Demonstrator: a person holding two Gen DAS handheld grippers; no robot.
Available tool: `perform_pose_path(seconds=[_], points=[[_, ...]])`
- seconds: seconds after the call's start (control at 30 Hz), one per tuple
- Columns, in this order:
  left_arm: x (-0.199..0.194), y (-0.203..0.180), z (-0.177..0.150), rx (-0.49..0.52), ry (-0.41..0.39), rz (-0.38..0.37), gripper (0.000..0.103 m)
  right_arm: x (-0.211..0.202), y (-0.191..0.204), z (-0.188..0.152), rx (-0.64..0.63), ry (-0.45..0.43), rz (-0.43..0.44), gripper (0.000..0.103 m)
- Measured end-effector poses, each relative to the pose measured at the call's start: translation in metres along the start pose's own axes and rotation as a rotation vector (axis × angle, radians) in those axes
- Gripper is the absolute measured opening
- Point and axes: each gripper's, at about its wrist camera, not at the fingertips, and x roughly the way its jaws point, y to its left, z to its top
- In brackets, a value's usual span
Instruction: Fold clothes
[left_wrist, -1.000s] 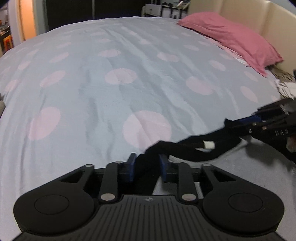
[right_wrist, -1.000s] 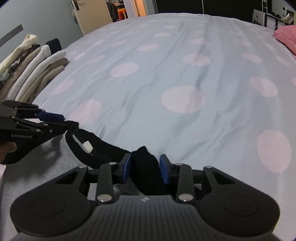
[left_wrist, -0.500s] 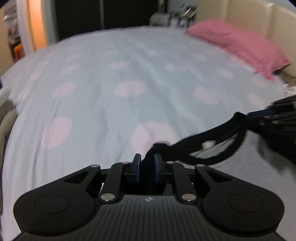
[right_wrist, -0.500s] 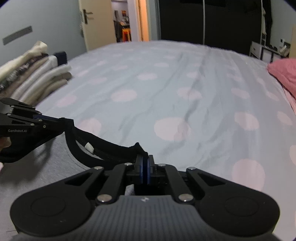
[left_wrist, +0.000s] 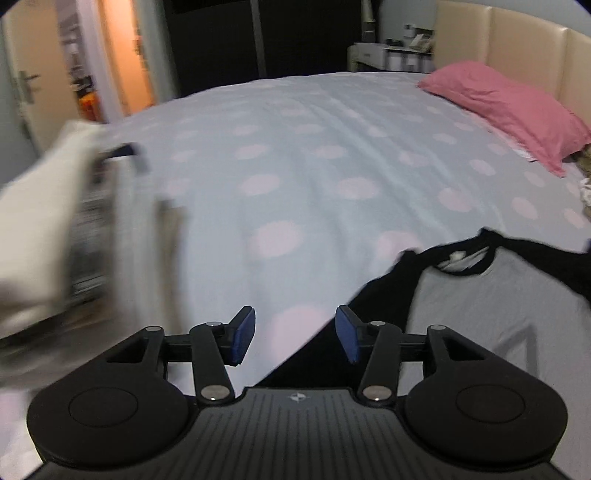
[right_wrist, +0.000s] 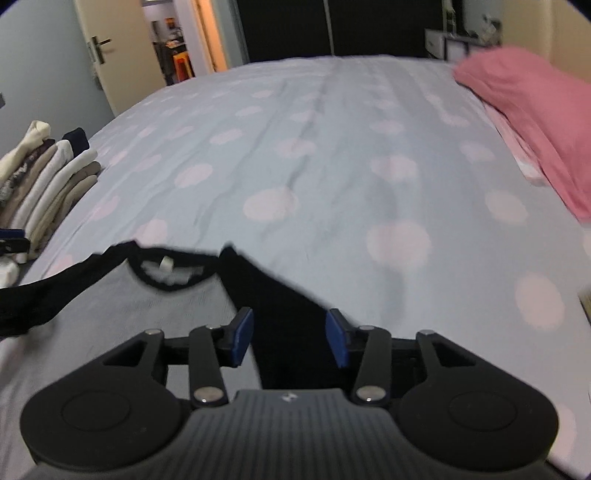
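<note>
My left tongs (left_wrist: 294, 334) spread wide, hold nothing. My right tongs (right_wrist: 290, 336) spread wide too, over black sleeve (right_wrist: 280, 295). Grey shirt (right_wrist: 147, 310) lies flat on bed (right_wrist: 332, 155). Folded pile (right_wrist: 48, 177) at left.

One shirt (right_wrist: 155, 306) — one pillow (right_wrist: 528, 110) — one clothes stack (right_wrist: 44, 177).

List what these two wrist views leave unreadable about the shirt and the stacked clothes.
- Shirt: hem and lower body hidden behind the right gripper, right view.
- Stack of folded clothes: motion-blurred, left view.
- Neck label: too small to read, right view.
</note>
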Motion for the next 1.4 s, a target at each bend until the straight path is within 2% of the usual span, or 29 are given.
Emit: perform_pose_path(seconds=[0.03, 0.13, 0.33, 0.47, 0.63, 0.77, 0.97, 1.0, 1.07, 1.17, 1.3, 1.4], points=[[-0.015, 0.013, -0.007, -0.011, 0.008, 0.032, 0.046, -0.011, 0.001, -0.008, 0.007, 0.017, -0.001, 0.054], [-0.053, 0.054, -0.027, -0.091, 0.033, 0.137, 0.046, -0.042, 0.006, -0.032, 0.025, 0.069, -0.003, 0.056], [-0.104, 0.136, -0.089, -0.344, 0.019, 0.27, 0.047, -0.087, 0.033, -0.072, 0.056, 0.168, 0.03, 0.059], [-0.113, 0.175, -0.129, -0.498, 0.032, 0.336, 0.047, -0.106, 0.053, -0.09, 0.057, 0.183, 0.068, 0.061], [-0.109, 0.213, -0.162, -0.645, 0.067, 0.388, 0.047, -0.102, 0.069, -0.094, 0.026, 0.182, 0.062, 0.061], [-0.101, 0.23, -0.182, -0.716, 0.119, 0.409, 0.047, -0.093, 0.08, -0.094, -0.002, 0.186, 0.058, 0.061], [-0.083, 0.234, -0.189, -0.741, 0.193, 0.367, 0.044, -0.079, 0.09, -0.088, -0.032, 0.196, 0.07, 0.061], [-0.08, 0.234, -0.189, -0.744, 0.209, 0.361, 0.033, -0.077, 0.092, -0.087, -0.034, 0.197, 0.072, 0.061], [-0.079, 0.234, -0.19, -0.763, 0.216, 0.338, 0.018, -0.075, 0.093, -0.086, -0.037, 0.196, 0.075, 0.061], [-0.089, 0.232, -0.184, -0.757, 0.183, 0.342, 0.004, -0.072, 0.094, -0.084, -0.042, 0.194, 0.079, 0.061], [-0.111, 0.225, -0.17, -0.755, 0.094, 0.346, 0.003, -0.074, 0.092, -0.084, -0.04, 0.19, 0.082, 0.061], [-0.131, 0.216, -0.155, -0.781, 0.014, 0.289, 0.003, -0.076, 0.091, -0.084, -0.035, 0.185, 0.084, 0.061]])
